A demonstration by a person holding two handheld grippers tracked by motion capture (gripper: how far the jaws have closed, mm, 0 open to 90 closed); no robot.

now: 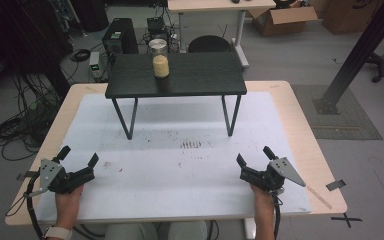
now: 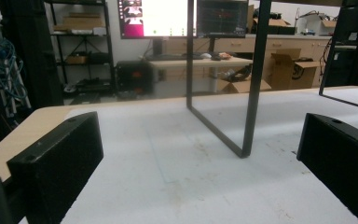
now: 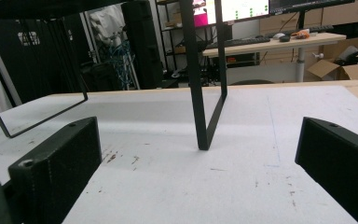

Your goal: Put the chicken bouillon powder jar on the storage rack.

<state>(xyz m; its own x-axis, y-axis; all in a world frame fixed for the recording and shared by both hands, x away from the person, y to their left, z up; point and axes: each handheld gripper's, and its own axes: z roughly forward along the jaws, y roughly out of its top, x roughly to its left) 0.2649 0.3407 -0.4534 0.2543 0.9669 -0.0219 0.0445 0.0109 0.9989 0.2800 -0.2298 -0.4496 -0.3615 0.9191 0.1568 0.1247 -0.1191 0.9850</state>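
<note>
L gripper [image 1: 78, 157] & R gripper [image 1: 254, 156] both wide, empty, low over white mat [image 1: 180, 175]. Jar [image 1: 159, 58] on black stand [image 1: 205, 75], well apart from both.

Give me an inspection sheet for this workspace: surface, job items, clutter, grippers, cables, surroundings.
Surface: white mat on a wooden table; dark specks and stains near the mat's middle.
Job's things: jar with pale contents stands upright on the black riser shelf, towards its left rear; both grippers are far from it.
Clutter: tape strip at the table's right edge; nothing else loose seen on the mat.
Grippers: left gripper and right gripper rest near the front edge, jaws wide apart, nothing between them.
Cables: one trails from the left gripper, cable; floor cable bundle at left.
Surroundings: cardboard box, computer tower, monitors.
</note>
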